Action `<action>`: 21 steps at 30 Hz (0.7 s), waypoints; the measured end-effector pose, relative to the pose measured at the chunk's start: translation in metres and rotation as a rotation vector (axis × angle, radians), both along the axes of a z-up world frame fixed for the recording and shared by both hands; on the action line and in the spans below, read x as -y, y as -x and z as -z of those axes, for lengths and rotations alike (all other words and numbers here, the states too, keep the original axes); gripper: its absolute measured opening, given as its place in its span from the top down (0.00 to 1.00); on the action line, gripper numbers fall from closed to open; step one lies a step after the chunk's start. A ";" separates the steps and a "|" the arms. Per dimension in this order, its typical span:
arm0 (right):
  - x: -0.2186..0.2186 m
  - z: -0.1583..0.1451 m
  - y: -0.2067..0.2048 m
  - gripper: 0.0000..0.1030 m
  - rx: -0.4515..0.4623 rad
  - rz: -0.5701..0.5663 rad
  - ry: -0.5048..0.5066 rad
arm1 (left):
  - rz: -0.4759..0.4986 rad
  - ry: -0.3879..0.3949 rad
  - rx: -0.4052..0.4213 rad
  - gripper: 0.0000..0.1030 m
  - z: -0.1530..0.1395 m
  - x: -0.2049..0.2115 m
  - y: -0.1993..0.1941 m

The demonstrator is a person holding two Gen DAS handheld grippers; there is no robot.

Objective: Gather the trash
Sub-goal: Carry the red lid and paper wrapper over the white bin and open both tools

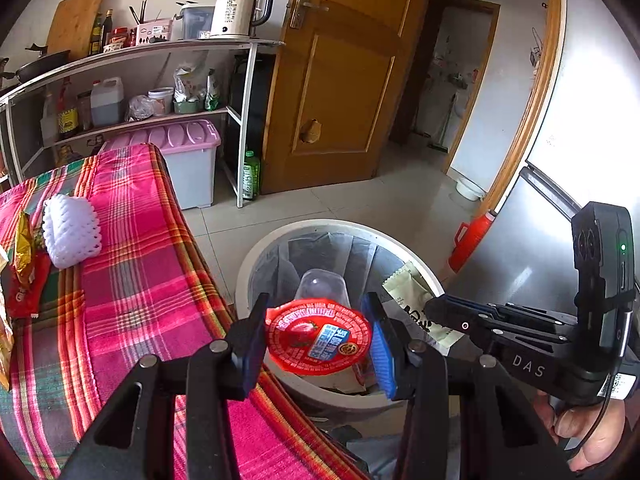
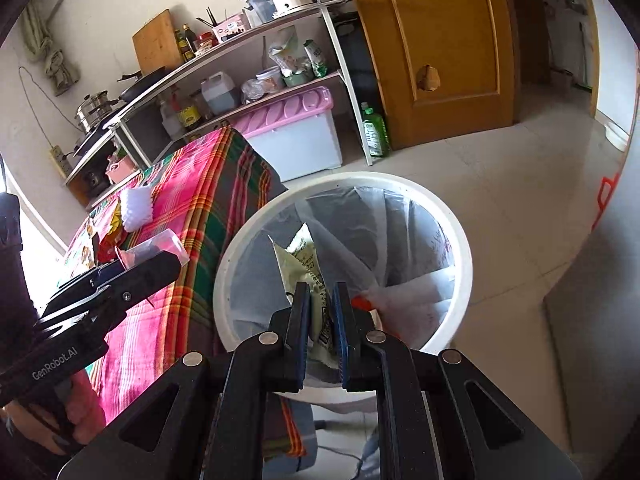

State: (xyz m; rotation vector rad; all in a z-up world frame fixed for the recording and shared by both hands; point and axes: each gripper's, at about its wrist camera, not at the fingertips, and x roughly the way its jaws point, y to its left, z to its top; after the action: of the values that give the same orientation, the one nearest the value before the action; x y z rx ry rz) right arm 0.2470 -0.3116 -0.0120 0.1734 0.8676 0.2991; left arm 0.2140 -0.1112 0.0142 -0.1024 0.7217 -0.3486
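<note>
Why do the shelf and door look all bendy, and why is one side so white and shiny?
Left wrist view: the fisheye lens bows the shelf and door and darkens the corners; the grey panel at the right is washed out by glare. Right wrist view: the same curving, with bright light blown out at the left edge.

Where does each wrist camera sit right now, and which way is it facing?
Left wrist: on the left gripper, angled down at the bin; its jaws hold a red-lidded cup; right gripper and a hand at right.
Right wrist: on the right gripper, down into the bin, jaws shut on a pale wrapper.
Shared: bin, plaid cloth.
</note>
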 end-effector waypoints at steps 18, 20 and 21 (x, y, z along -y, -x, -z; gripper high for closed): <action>0.016 0.016 -0.011 0.83 -0.052 0.067 -0.024 | 0.013 0.030 -0.086 0.49 0.017 0.012 -0.023; 0.016 0.014 -0.010 0.83 -0.044 0.065 -0.023 | 0.010 0.036 -0.084 0.49 0.017 0.011 -0.022; 0.016 0.013 -0.009 0.83 -0.042 0.063 -0.023 | 0.010 0.035 -0.081 0.49 0.016 0.011 -0.022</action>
State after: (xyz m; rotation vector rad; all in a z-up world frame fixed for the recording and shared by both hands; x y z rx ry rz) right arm 0.2558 -0.3272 -0.0245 0.2287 0.8983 0.2474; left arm 0.2356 -0.1218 -0.0022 -0.1467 0.7969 -0.3678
